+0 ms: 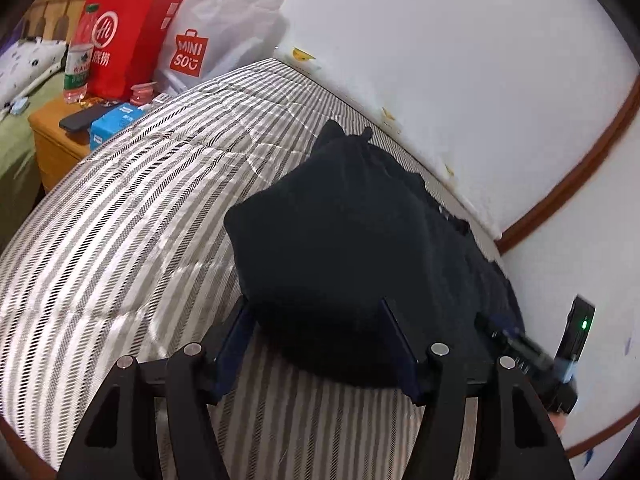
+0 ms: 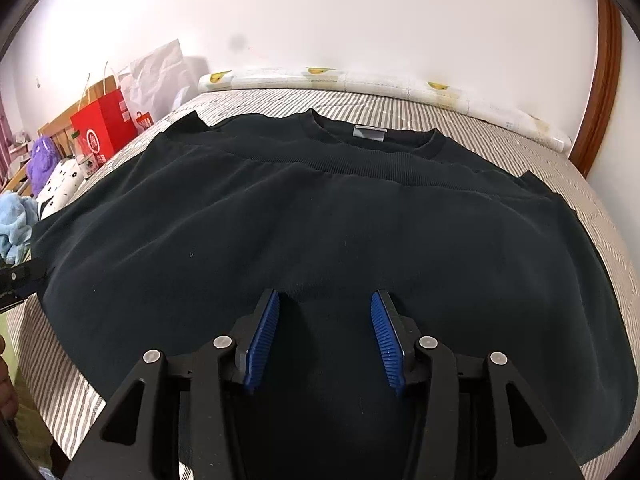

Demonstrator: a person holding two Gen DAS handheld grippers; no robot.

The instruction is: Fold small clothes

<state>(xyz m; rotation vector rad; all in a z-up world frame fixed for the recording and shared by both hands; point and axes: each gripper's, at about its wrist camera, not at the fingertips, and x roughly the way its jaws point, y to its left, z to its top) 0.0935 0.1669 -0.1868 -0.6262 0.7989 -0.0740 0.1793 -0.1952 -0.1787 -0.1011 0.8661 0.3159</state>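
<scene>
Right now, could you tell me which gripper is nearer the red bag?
Left. The left gripper is at the edge of the shirt on the side of the red bag; the right gripper is over the middle of its near edge, farther away.

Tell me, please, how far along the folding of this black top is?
Done: the black top is folded once, hem near the collar, on the striped bed. In hand: the left gripper and right gripper stand open over its near edge. Left: further folds.
</scene>
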